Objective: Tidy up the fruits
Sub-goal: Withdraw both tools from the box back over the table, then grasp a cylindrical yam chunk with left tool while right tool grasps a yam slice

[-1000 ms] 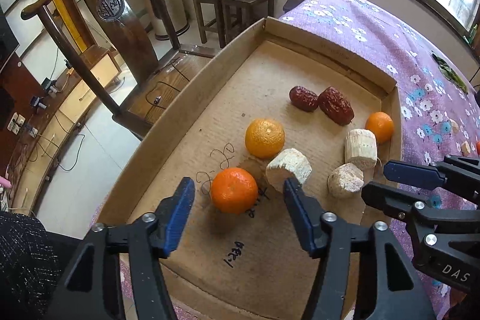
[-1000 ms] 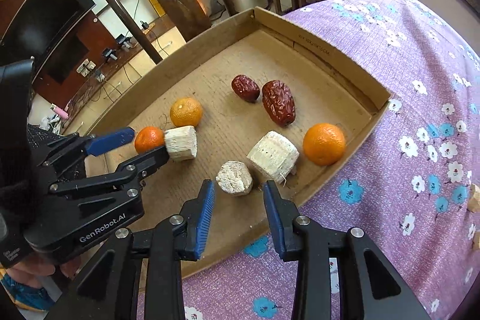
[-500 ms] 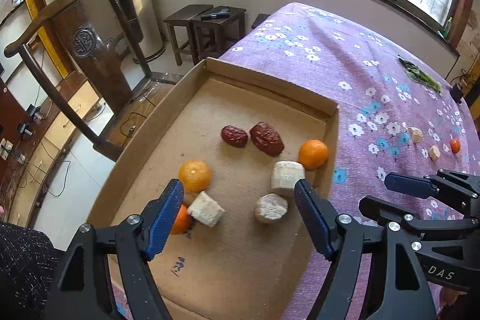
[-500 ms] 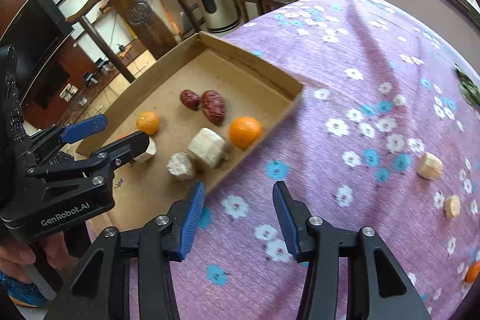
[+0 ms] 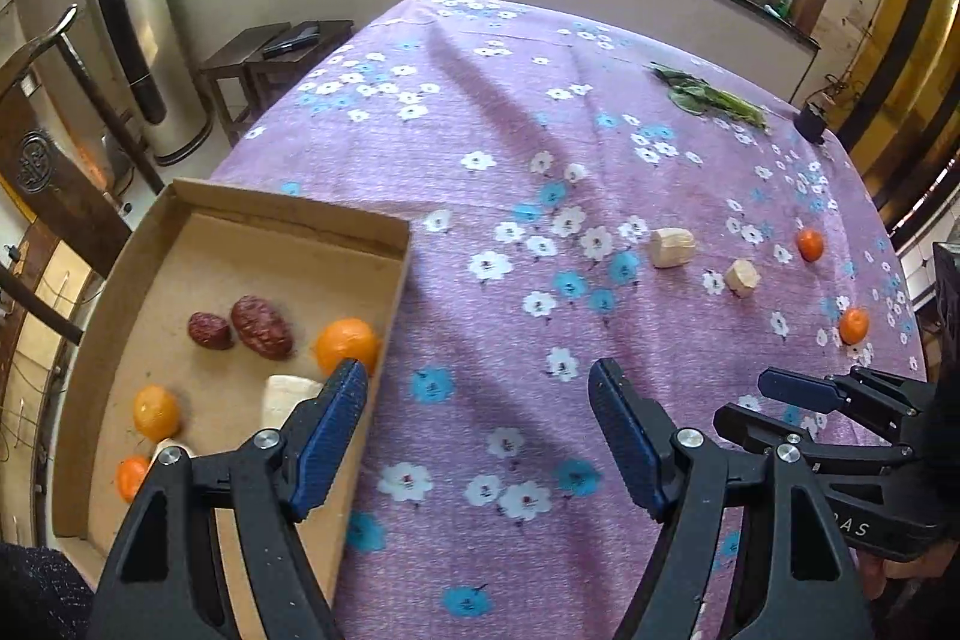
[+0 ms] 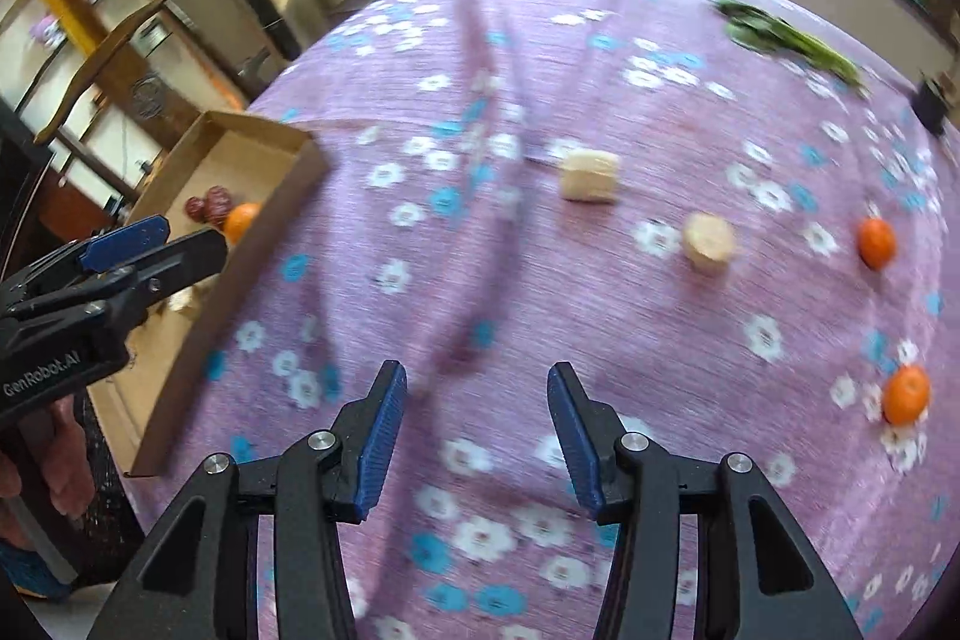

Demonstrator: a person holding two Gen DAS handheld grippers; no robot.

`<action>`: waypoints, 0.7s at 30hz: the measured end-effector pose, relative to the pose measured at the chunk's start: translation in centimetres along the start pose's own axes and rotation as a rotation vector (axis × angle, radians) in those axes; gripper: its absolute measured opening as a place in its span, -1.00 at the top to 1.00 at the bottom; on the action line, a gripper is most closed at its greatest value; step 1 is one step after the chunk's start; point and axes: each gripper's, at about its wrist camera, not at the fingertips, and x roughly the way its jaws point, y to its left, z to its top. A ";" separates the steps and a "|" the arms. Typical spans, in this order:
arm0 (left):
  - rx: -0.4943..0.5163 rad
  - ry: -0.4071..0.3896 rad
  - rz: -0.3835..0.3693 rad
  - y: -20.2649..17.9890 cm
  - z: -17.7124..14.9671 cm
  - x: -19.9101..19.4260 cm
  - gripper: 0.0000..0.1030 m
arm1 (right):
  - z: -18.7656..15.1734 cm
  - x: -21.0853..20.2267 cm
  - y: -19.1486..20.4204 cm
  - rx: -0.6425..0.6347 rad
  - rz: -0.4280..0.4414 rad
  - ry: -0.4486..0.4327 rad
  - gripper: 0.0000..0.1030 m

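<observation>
While both my tongs stand apart and hold nothing, I judge that I am between two fetches. My left tongs [image 5: 477,436] hang over the cloth [image 5: 480,160] just beside the box [image 5: 288,214], and my right tongs [image 6: 477,436] are over bare cloth, further from the box.

Inside the box I see two dates [image 5: 240,325], an orange [image 5: 347,346] at the near wall, two more oranges [image 5: 155,409] toward the corner, and one pale chunk [image 5: 288,397] partly hidden behind my left finger. A second pale piece shows a little next to the lowest orange.

On the cloth, well apart from the box, there remain two pale chunks [image 6: 589,175] and two small oranges [image 6: 876,242]. Some green leaves [image 6: 780,34] lie at the far side; whether they belong to the task I cannot tell.

So I think more than half is done, and four pieces are left to bring.
</observation>
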 end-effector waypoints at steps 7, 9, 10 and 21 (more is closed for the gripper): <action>0.065 0.031 -0.087 -5.7 2.4 2.7 -0.46 | -1.4 -0.6 -5.4 0.100 -0.042 -0.005 -0.09; 0.068 0.046 -0.113 -6.9 3.1 3.6 -0.46 | -1.7 -0.8 -6.4 0.120 -0.058 -0.013 -0.13; 0.071 0.053 -0.126 -7.6 3.5 4.0 -0.46 | -1.8 -0.8 -6.9 0.131 -0.062 -0.014 -0.13; 0.077 0.102 -0.154 -11.4 6.7 9.3 -0.46 | -0.8 -0.8 -9.0 0.158 -0.061 -0.034 -0.13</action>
